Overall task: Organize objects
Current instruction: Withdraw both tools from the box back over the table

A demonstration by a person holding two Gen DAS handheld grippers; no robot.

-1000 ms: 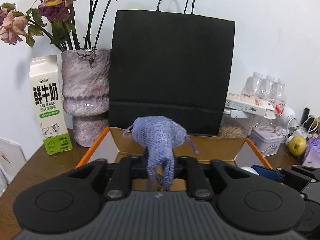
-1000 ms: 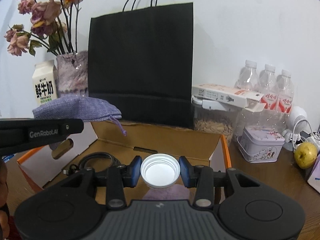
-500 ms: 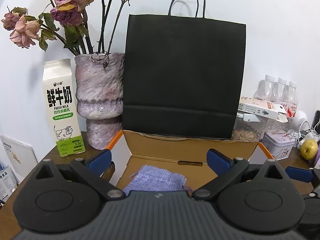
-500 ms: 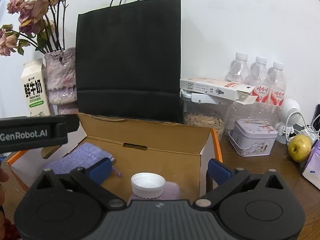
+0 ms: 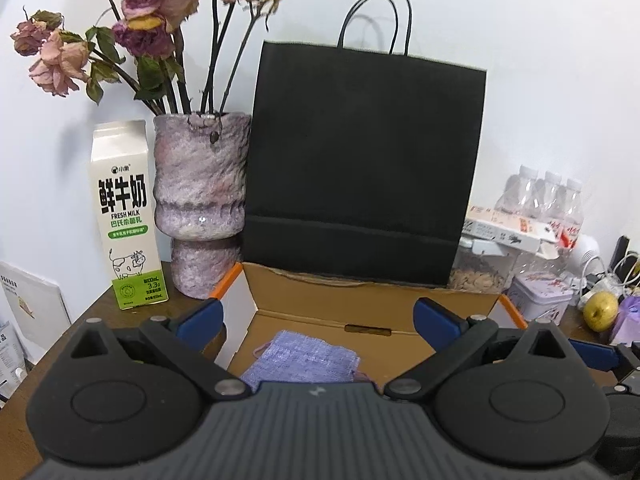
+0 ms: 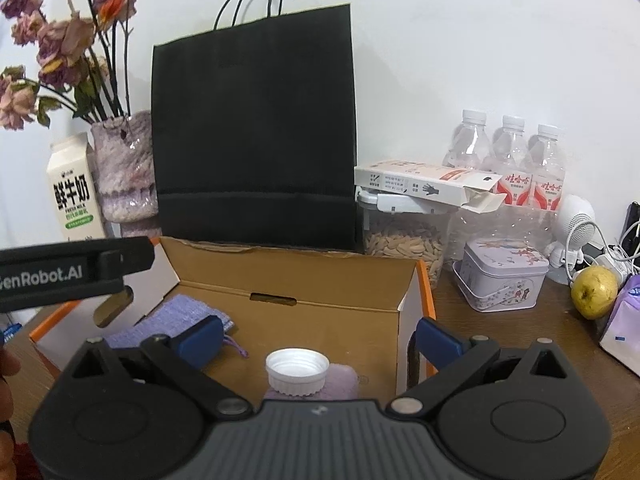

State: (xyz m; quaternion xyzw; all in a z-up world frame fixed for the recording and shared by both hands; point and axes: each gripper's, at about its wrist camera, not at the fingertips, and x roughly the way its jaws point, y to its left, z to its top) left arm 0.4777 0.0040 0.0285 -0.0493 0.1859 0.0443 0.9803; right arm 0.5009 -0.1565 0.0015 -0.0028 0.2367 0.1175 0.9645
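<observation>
An open cardboard box with orange edges sits on the wooden table, also in the right wrist view. A purple woven pouch lies flat inside it at the left. A bottle with a white cap and purple body stands inside the box at the right. My left gripper is open and empty above the pouch. My right gripper is open and empty, its fingers either side of the cap and apart from it. The left gripper's body shows at the left of the right wrist view.
A black paper bag stands behind the box. A vase of dried roses and a milk carton are at the left. A seed jar, water bottles, a tin and a pear are at the right.
The left gripper opened and let the pouch drop into the box. The right gripper opened and released the white-capped bottle in the box. Both grippers have drawn back and up.
</observation>
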